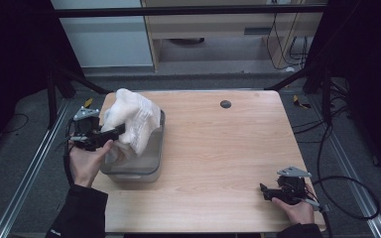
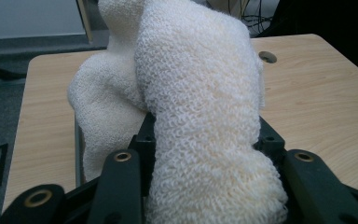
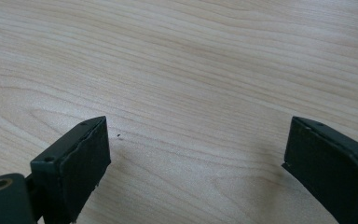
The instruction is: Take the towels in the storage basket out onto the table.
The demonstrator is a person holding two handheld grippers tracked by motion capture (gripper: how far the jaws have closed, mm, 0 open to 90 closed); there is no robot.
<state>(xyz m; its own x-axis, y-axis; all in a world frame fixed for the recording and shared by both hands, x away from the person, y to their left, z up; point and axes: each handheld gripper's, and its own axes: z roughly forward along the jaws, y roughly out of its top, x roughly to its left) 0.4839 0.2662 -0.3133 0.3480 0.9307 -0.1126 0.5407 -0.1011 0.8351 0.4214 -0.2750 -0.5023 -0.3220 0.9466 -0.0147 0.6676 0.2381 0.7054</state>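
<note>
White towel (image 2: 200, 116), bunched between the clamped jaws of the left gripper (image 1: 110, 133), may slip and snag the tub (image 1: 146, 168) below them, while the right gripper (image 1: 264, 191) rests with jaws wide apart.

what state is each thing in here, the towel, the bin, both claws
white towel: bunched, gripped, hanging partly over the bin
grey bin: upright, open top, on the table's left side
left claw: shut on the white towel
right claw: open, nothing between its jaws, low over the bare table

A lab: metal frame rails (image 1: 27, 173), loose floor cables (image 1: 349, 186), bare table (image 1: 228, 158).
</note>
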